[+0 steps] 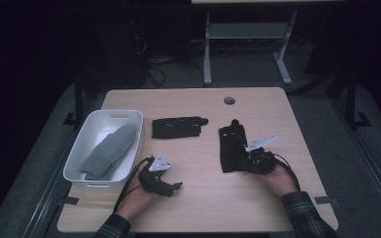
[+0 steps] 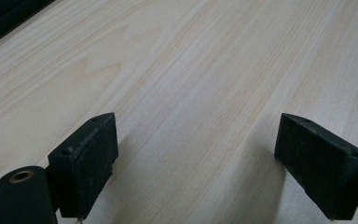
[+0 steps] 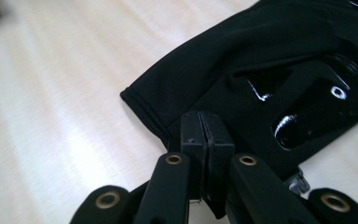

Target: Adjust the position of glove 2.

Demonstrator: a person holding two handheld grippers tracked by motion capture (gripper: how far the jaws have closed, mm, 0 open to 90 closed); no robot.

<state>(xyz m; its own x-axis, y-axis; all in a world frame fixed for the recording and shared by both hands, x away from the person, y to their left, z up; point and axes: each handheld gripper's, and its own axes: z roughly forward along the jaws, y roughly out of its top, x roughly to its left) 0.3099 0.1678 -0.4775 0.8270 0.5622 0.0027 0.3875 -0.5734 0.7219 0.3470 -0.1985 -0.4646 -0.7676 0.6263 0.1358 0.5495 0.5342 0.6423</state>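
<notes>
A black glove (image 1: 229, 141) lies on the right half of the wooden table (image 1: 203, 203). My right gripper (image 1: 239, 159) sits at its near end. In the right gripper view the jaws (image 3: 207, 135) are pressed together at the cuff hem of this glove (image 3: 261, 70), with the fabric running in between them. A second black glove (image 1: 177, 127) lies flat near the table's middle. My left gripper (image 1: 176, 187) rests low over the near left of the table. In the left gripper view it (image 2: 196, 163) stands open over bare wood, with nothing between its fingers.
A white bin (image 1: 77, 166) stands at the table's left edge with a grey knitted piece (image 1: 110, 150) lying in it. A round cable hole (image 1: 229, 100) sits near the far edge. Beyond the table, a desk frame (image 1: 207, 54) stands on the dark floor.
</notes>
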